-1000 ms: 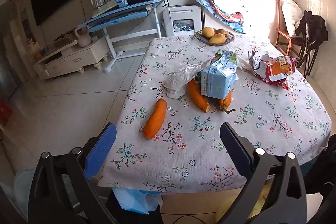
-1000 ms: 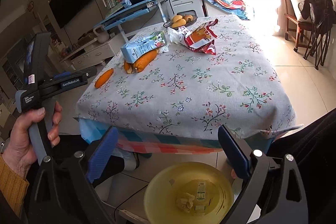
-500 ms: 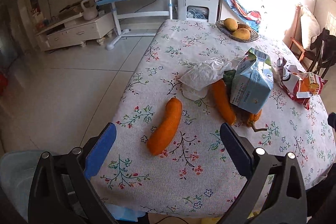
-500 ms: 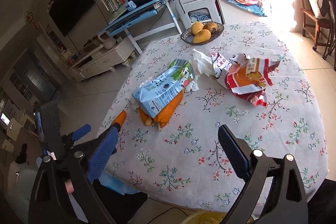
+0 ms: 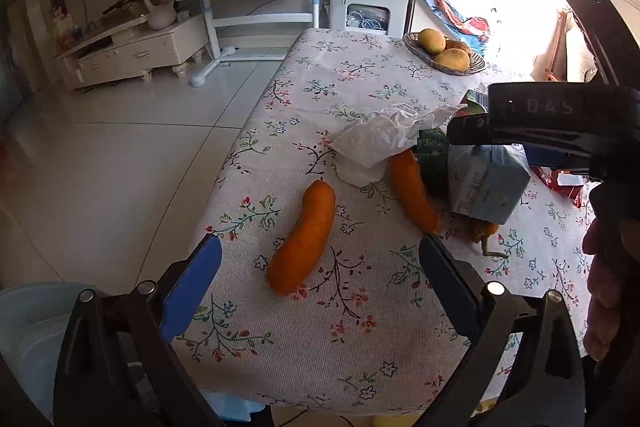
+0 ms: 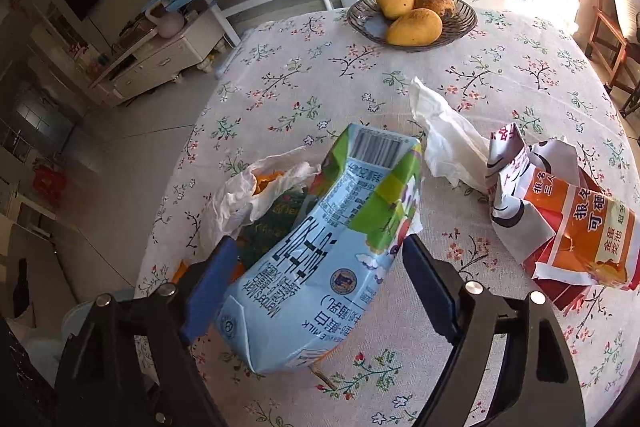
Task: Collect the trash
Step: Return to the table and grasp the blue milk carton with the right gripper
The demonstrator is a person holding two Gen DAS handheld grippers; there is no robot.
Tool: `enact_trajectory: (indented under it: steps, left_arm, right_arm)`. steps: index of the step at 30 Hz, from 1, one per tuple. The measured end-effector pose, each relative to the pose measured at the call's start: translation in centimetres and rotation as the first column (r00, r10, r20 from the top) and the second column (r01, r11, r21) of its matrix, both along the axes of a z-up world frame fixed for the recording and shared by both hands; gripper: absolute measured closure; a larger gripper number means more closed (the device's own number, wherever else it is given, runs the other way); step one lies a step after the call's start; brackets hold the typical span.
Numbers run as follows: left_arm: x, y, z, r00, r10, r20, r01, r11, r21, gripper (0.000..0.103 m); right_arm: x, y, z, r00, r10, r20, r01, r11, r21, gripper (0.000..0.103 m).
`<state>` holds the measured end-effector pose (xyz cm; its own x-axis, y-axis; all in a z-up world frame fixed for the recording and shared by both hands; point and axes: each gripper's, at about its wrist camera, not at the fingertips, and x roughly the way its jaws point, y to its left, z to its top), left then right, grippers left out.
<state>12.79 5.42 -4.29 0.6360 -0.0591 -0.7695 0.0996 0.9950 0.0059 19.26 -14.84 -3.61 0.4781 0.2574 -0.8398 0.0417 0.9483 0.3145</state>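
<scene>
Blue milk carton (image 6: 320, 267) between closing right claw (image 6: 316, 279) pads.

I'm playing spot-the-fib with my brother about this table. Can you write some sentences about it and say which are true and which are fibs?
1. The milk carton sits between the right gripper's blue pads. True; its jaws have just been closing around it.
2. The bowl holds green apples. False: it holds three yellow-orange fruits, like mangoes.
3. The left gripper is holding a carrot. False: it is open and empty, with the nearest carrot lying on the tablecloth ahead of it.
4. A torn red and orange snack wrapper lies on the table to the right of the carton. True.
5. The tablecloth is plain blue. False: it is pale with small flowers.
</scene>
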Motion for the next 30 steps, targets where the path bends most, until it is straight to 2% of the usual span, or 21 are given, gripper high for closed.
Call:
enact_trajectory:
  steps: [2,4,5,7,10,14,16,20,25,28,30]
  left_arm:
    - [0.4,0.0,-0.2,1.000,0.004,-0.017,-0.004,1.000,0.001,0.007]
    - [0.5,-0.1,-0.5,0.999,0.008,-0.033,-0.007,1.000,0.002,0.007]
    - [0.5,-0.1,-0.7,0.999,0.008,-0.040,-0.008,1.000,0.001,0.007]
    - [0.6,-0.2,-0.9,0.999,0.009,-0.048,-0.009,1.000,0.004,0.007]
    - [0.8,-0.1,-1.1,0.998,0.019,-0.052,-0.019,1.000,-0.002,0.007]
    - [0.9,0.7,-1.3,0.997,0.034,-0.065,-0.038,0.998,-0.056,0.007]
    - [1.0,1.1,-1.5,0.997,0.042,-0.068,-0.047,0.996,-0.078,0.009]
    - [1.1,1.4,-1.8,0.997,0.048,-0.063,-0.053,0.995,-0.080,0.021]
    - [1.4,1.9,-1.9,0.996,0.064,-0.065,-0.068,0.995,-0.075,0.031]
    - [1.5,2.0,-1.8,0.996,0.063,-0.057,-0.067,0.995,-0.072,0.038]
    - [1.6,1.7,-2.0,0.997,0.052,-0.062,-0.056,0.997,-0.060,0.047]
  right_arm:
    - [-0.9,-1.6,-0.1,1.000,0.014,0.002,-0.014,1.000,0.021,0.038]
    - [-2.1,-3.7,0.0,1.000,0.014,0.013,-0.015,0.997,0.081,0.050]
    - [-2.5,-4.6,0.2,1.000,0.007,0.015,-0.009,0.995,0.101,0.050]
    - [-3.7,-6.1,0.4,1.000,0.006,0.015,-0.008,0.995,0.103,0.058]
    - [-5.9,-7.3,0.2,0.999,0.029,0.016,-0.031,0.994,0.107,0.058]
    - [-8.5,-7.4,-0.4,0.996,0.081,0.026,-0.082,0.996,0.037,0.058]
    - [-9.2,-7.1,-0.9,0.995,0.094,0.033,-0.094,0.996,0.006,0.050]
    - [-10.0,-7.0,-2.1,0.994,0.092,0.059,-0.092,0.996,-0.009,0.048]
    - [-10.2,-5.9,-2.1,0.988,0.128,0.089,-0.119,0.988,-0.095,0.045]
    - [-10.6,-6.2,-2.3,0.987,0.124,0.104,-0.115,0.989,-0.091,0.045]
    - [-10.6,-6.4,-2.3,0.987,0.119,0.109,-0.110,0.991,-0.080,0.046]
